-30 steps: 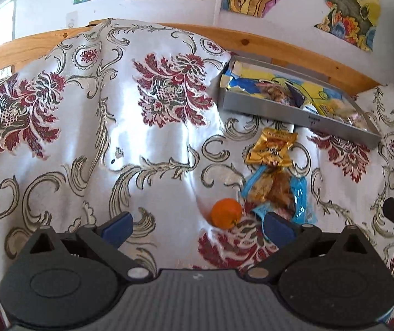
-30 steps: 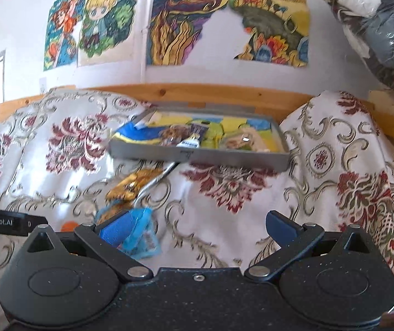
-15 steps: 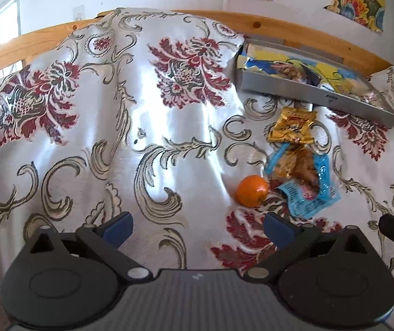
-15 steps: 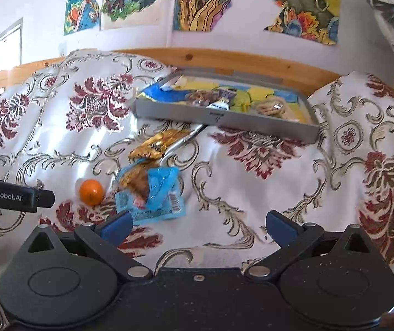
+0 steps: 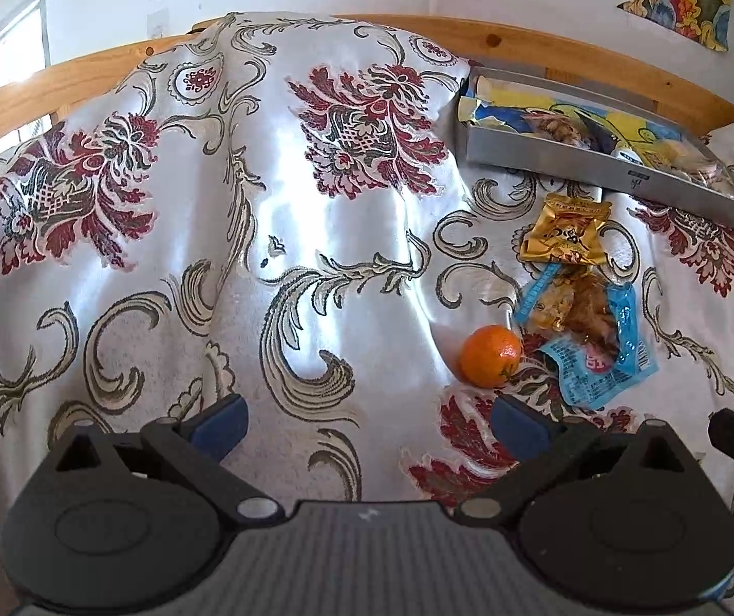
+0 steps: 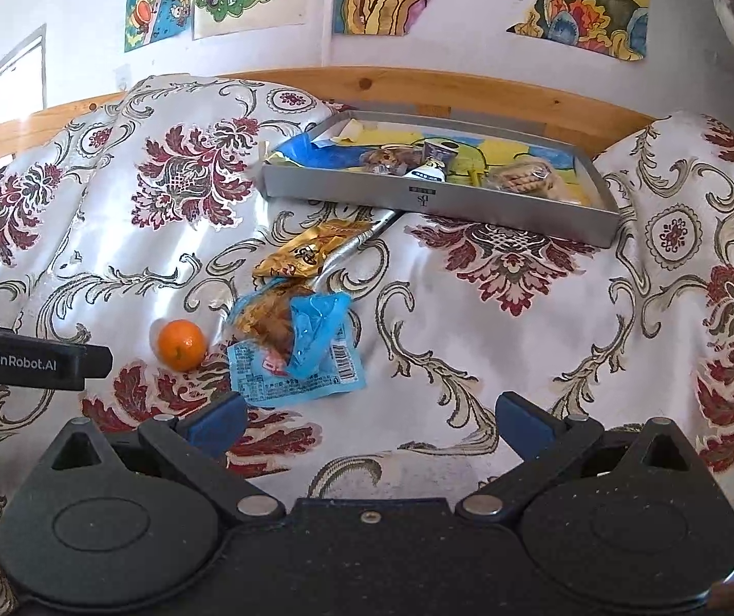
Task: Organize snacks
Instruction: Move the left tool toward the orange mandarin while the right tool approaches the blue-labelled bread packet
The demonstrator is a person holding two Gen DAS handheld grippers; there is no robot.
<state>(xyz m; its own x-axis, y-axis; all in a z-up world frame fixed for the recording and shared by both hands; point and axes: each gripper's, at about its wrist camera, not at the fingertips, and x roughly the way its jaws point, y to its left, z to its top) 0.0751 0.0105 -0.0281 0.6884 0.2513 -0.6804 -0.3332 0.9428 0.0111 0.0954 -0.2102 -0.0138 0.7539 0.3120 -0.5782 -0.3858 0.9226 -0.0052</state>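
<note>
While both grippers' fingers [image 6: 218,418] spread wide and empty, "GenRobot.AI" marks the left gripper [image 6: 33,362].

"GenRobot.AI" is showing in white on the black left gripper [image 6: 33,357] — reaching in left of the right jaws; print on the blue packet [image 6: 297,359] is unreadable.

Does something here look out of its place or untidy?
Yes. Three snacks lie loose on the cloth, outside the grey tray: an orange, a blue packet that looks crumpled, and a gold packet overlapping it. Both grippers are open and empty.
</note>
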